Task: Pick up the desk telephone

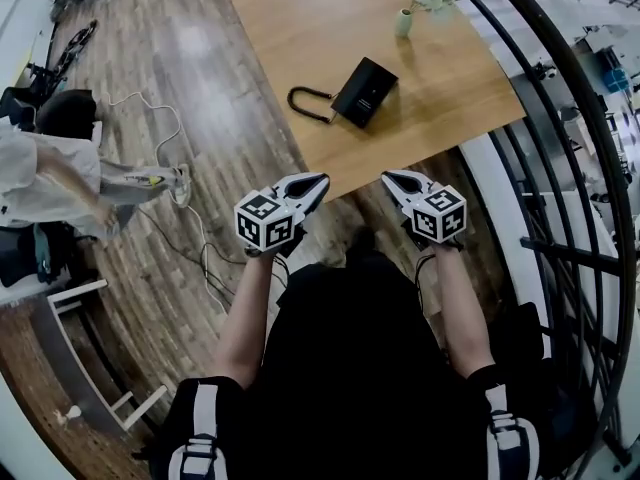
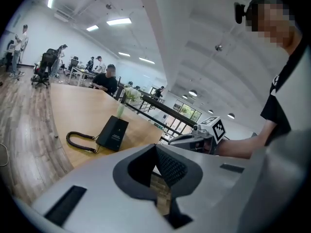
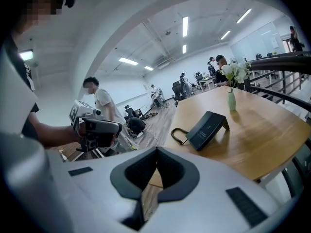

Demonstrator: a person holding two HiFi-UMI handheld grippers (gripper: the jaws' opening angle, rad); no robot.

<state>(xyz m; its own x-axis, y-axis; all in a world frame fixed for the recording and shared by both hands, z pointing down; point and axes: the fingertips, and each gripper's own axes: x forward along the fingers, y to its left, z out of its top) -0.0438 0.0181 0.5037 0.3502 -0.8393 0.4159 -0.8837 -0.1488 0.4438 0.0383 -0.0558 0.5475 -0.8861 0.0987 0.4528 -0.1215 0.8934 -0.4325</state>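
A black desk telephone (image 1: pixel 365 91) lies on the wooden table (image 1: pixel 440 78), its coiled cord (image 1: pixel 308 104) looping off its left side. The phone (image 2: pixel 112 133) also shows in the left gripper view and the phone (image 3: pixel 207 129) in the right gripper view. My left gripper (image 1: pixel 318 181) hangs short of the table's near edge, jaws shut and empty. My right gripper (image 1: pixel 391 178) is beside it, also shut on nothing. Both point toward the table, well apart from the phone.
A small vase of white flowers (image 1: pixel 405 20) stands at the table's far side. A black curved railing (image 1: pixel 585 148) runs along the right. Cables (image 1: pixel 175 183) trail over the wood floor at left, where a person (image 1: pixel 40 183) sits by a white frame (image 1: pixel 100 368).
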